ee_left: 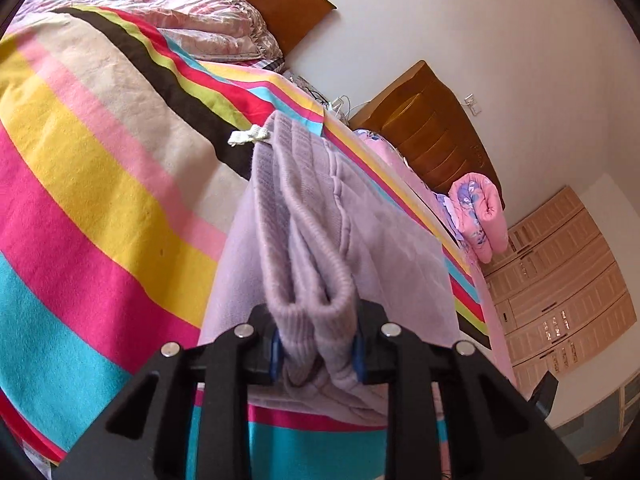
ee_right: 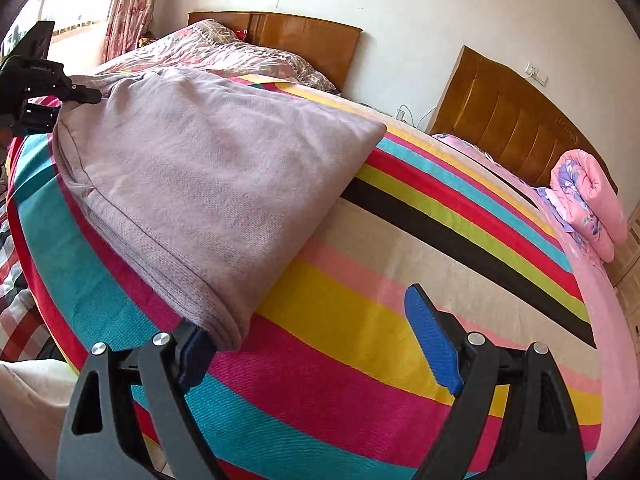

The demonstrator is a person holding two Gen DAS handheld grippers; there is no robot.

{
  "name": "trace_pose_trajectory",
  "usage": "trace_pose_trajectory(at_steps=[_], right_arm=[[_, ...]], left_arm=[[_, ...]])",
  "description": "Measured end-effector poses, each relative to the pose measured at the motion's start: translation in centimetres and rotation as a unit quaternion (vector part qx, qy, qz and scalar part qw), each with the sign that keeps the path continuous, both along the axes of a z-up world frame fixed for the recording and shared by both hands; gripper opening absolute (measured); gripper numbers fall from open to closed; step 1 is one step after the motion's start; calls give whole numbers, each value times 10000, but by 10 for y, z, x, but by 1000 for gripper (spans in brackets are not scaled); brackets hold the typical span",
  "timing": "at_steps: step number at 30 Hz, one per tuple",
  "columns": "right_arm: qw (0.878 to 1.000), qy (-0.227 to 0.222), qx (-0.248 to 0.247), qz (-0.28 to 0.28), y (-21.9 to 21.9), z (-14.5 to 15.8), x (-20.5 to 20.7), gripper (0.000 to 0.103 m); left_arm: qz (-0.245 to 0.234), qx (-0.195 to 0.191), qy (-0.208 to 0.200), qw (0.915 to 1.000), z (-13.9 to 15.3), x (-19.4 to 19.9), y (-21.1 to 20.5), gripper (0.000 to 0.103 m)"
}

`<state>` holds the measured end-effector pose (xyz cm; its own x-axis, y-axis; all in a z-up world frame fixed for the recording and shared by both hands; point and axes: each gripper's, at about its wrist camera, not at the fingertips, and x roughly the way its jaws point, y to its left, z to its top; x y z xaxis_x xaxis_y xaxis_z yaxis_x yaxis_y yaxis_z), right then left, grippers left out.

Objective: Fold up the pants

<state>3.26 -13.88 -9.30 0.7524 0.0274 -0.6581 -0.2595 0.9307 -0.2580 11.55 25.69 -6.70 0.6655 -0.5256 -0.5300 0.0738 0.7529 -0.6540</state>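
Step in hand, as I read it: mid-fold. L gripper (ee_left: pixel 318 354) is pinching the ribbed waistband (ee_left: pixel 304 264) of the lilac pants (ee_right: pixel 216 168), blue pads pressed on a bunched double layer of knit, with a white drawstring tip (ee_left: pixel 248 136) poking out at 11 o'clock of the band. In the right wrist view the pants lie on the striped bedspread (ee_right: pixel 360 320), already doubled into a wedge; the corner at 9 o'clock is lifted where the L gripper grips it, the rest rests flat. R gripper (ee_right: pixel 320 344) is spread wide w/ nothing between its jaws; its 9 o'clock pad sits just beside the ribbed cuff end (ee_right: pixel 224 320), can't tell if touching. Next move prob needs R to shift toward 9 o'clock so the cuff stack lands between the pads, then close, so both ends are controlled for the next fold. Materials: pants are soft fleece-like knit w/ ribbed bands, limp, layers likely to slip apart; bedspread is flat woven cloth in bold stripes; wooden headboard (ee_right: pixel 520 120) and rolled pink quilt (ee_right: pixel 588 200) at 2-3 o'clock, well apart
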Motion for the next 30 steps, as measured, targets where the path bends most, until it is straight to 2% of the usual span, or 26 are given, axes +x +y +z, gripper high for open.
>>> trace_pose_trajectory(at_steps=[2, 4, 5, 7, 9, 11, 12, 13, 14, 15, 16, 18, 20, 22, 24, 25, 28, 30], right_arm=[[10000, -13, -19, -10, 1, 2, 0, 83], [10000, 58, 74, 0, -3, 0, 3, 84], [9998, 83, 188, 1, -5, -1, 4, 84], [9993, 184, 322, 81, -8, -1, 5, 85], [9990, 200, 190, 359, -6, 3, 1, 85], [9972, 204, 158, 703, -9, 9, -7, 85], [9948, 263, 323, 935, -13, 14, -12, 85], [9901, 328, 630, 1212, -19, 20, -18, 84], [9853, 302, 963, 1381, -27, 27, -24, 83], [9811, 245, 1284, 1427, -36, 35, -28, 83], [9758, 215, 1621, 1453, -43, 43, -28, 81], [9676, 83, 2062, 1452, -51, 54, -21, 75], [9667, -56, 2133, 1411, -45, 60, -8, 65], [9698, -134, 2014, 1367, -28, 60, 4, 61], [9695, -57, 1880, 1574, -8, 54, 10, 61], [9694, 56, 1752, 1717, 3, 47, 11, 61], [9706, 465, 871, 2193, 39, 9, 0, 62], [9724, 164, 357, 2298, 48, -3, -13, 62]], left_arm=[[-10, 135, -140, 9998, 10, -8, -3, 25], [2, 196, 68, 9998, -2, -5, -1, 26], [56, 148, 233, 9996, -15, -3, 2, 28], [141, -266, 181, 9994, -29, -8, 12, 30], [207, -228, 142, 9994, -28, -14, 13, 34], [411, 99, 131, 9990, -17, -19, 11, 43], [672, 383, 113, 9969, -9, -25, 12, 58], [1077, 786, 74, 9910, 1, -32, 14, 68], [1559, 1192, 3, 9805, 14, -40, 16, 83], [1938, 1485, -91, 9697, 26, -48, 17, 87], [2064, 1641, -255, 9643, 38, -52, 15, 89], [1785, 1868, -602, 9642, 59, -50, -1, 92], [1378, 2311, -870, 9592, 72, -44, -34, 98], [819, 2841, -1069, 9493, 71, -32, -72, 100], [532, 3393, -1033, 9335, 56, -21, -102, 100], [436, 3545, -990, 9288, 46, -18, -111, 100], [355, 3643, -302, 9301, -4, 1, -102, 100], [342, 3639, -555, 9292, -15, -4, -95, 102]])
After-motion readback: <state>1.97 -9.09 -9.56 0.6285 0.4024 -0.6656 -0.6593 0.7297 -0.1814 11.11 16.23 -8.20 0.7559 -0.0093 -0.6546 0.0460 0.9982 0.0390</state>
